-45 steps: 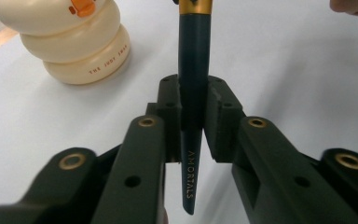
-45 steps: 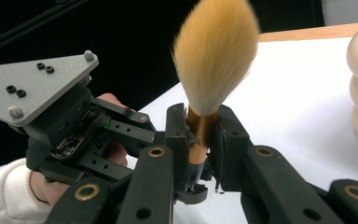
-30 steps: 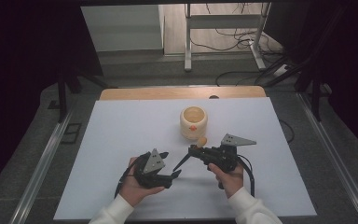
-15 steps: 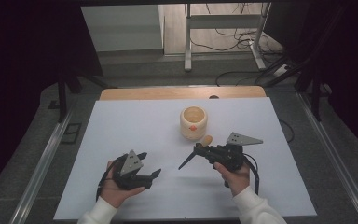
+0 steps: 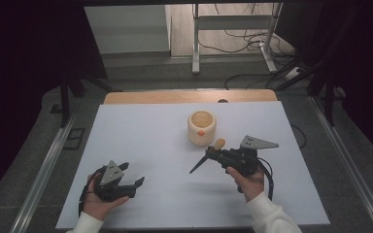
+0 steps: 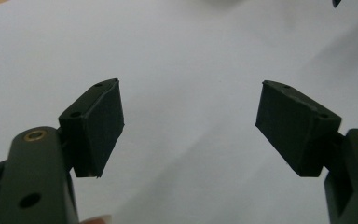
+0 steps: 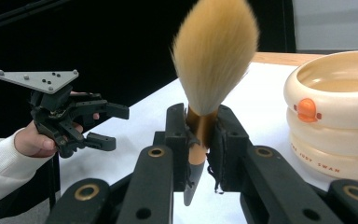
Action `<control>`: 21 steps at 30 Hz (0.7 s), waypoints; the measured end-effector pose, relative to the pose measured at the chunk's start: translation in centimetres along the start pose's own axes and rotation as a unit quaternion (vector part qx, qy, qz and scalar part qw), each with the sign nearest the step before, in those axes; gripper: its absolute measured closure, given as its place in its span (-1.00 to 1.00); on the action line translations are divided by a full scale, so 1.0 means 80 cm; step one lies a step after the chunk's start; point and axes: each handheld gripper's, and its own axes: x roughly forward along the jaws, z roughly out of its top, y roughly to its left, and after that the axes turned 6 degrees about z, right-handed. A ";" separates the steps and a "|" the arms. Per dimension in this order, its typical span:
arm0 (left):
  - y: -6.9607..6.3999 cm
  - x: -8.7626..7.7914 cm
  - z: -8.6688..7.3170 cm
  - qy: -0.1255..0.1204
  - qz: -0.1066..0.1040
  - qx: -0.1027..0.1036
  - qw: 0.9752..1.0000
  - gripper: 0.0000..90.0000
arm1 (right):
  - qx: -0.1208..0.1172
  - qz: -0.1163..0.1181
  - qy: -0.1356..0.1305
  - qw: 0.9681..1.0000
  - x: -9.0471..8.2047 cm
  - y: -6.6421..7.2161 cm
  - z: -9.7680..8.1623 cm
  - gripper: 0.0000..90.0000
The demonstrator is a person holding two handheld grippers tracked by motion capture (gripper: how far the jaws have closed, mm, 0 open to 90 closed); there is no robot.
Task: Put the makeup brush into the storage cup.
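A makeup brush with tan bristles [image 5: 220, 143] and a black pointed handle is clamped at its copper ferrule by my right gripper [image 5: 212, 154], which is shut on it. In the right gripper view the brush [image 7: 213, 51] stands upright between the jaws of the right gripper [image 7: 200, 135]. A cream ringed pot [image 5: 201, 127] with an orange duck mark stands just behind the brush; the pot [image 7: 335, 112] is at the right in that view. My left gripper [image 5: 135, 187] rests low at the near left, open with nothing between its pads [image 6: 98, 126]. The left gripper [image 7: 114, 127] is also seen from the right gripper view.
The white tabletop [image 5: 150, 141] has a wooden strip [image 5: 189, 96] along its far edge. Metal rails run down both sides. Cables and a metal stand leg [image 5: 194, 43] lie on the floor beyond the table.
My left hand has carried its open gripper leftward, away from the right gripper. The right gripper has kept its hold on the brush and barely shifted.
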 end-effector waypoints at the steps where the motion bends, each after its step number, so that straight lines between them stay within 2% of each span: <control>1: 0.000 0.000 0.000 0.000 0.000 0.000 1.000 -0.48 | 0.000 0.000 0.000 1.000 0.000 0.000 0.000 0.75; 7: 0.002 0.005 -0.003 0.003 -0.001 -0.002 1.000 -0.49 | -0.007 -0.009 0.001 1.000 -0.002 -0.001 0.004 0.75; 14: -0.003 0.005 0.003 0.006 -0.006 -0.030 1.000 -0.65 | -0.015 -0.020 -0.011 1.000 -0.007 -0.004 0.019 0.75; 21: -0.005 0.009 0.002 0.022 -0.014 -0.036 0.999 -0.71 | -0.027 -0.024 -0.016 0.999 -0.009 -0.003 0.031 0.75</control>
